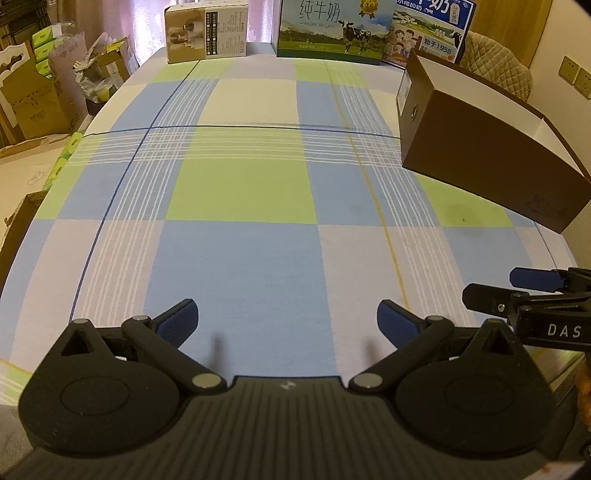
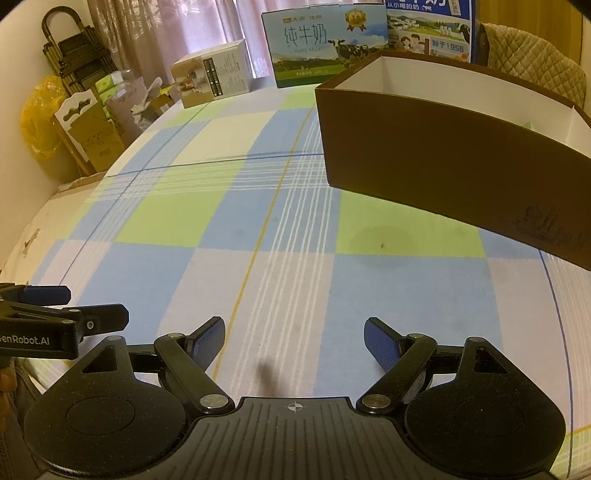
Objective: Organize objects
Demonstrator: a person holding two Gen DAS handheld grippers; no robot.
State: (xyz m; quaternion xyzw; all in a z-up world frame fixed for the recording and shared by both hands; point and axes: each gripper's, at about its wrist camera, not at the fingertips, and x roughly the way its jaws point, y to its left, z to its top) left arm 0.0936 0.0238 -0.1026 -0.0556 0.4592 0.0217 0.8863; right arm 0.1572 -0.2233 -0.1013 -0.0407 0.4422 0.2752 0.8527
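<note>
A brown open-topped box (image 1: pixel 480 147) with a white inside stands on the right of the checked tablecloth (image 1: pixel 240 192); the same brown box (image 2: pixel 443 158) fills the upper right of the right wrist view, and what lies inside is mostly hidden. My left gripper (image 1: pixel 287 321) hovers low over the near edge of the cloth, open, with nothing between its blue pads. My right gripper (image 2: pixel 294 341) is open beside it, also empty, and its fingers (image 1: pixel 517 291) show at the right edge of the left wrist view. The box is well ahead of both.
Along the far table edge stand a small beige carton (image 1: pixel 206 31), a green milk carton (image 1: pixel 332 29) and a blue milk carton (image 1: pixel 432 29). Cardboard boxes and bags (image 1: pixel 40 92) pile up off the table's left side. A quilted chair back (image 2: pixel 535 55) sits behind the brown box.
</note>
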